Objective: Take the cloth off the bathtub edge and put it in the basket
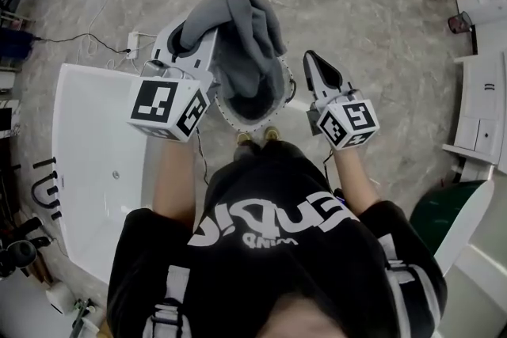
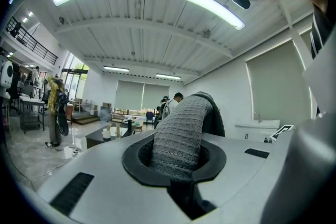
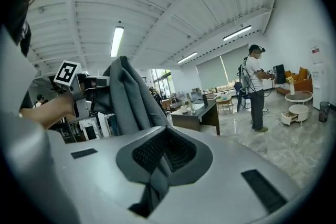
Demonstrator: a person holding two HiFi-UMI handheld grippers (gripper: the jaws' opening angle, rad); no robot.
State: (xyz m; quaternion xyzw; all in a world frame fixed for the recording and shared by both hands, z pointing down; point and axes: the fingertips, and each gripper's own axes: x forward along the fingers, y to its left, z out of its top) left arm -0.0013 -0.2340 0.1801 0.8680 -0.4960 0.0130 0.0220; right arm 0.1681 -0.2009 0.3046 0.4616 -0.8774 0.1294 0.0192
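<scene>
Now the white bathtub (image 1: 95, 138) lies at my left on the marble floor (image 1: 364, 28). My left gripper (image 2: 181, 176) is clamped on the grey waffle-weave cloth (image 1: 245, 36). The cloth bunches up over the jaws and hangs apart from the tub, over the mouth of the round white-rimmed basket (image 1: 230, 119) that stands on the floor by my feet. My right gripper (image 1: 311, 61), just beside the basket's right rim, has its jaws pressed together, empty.
</scene>
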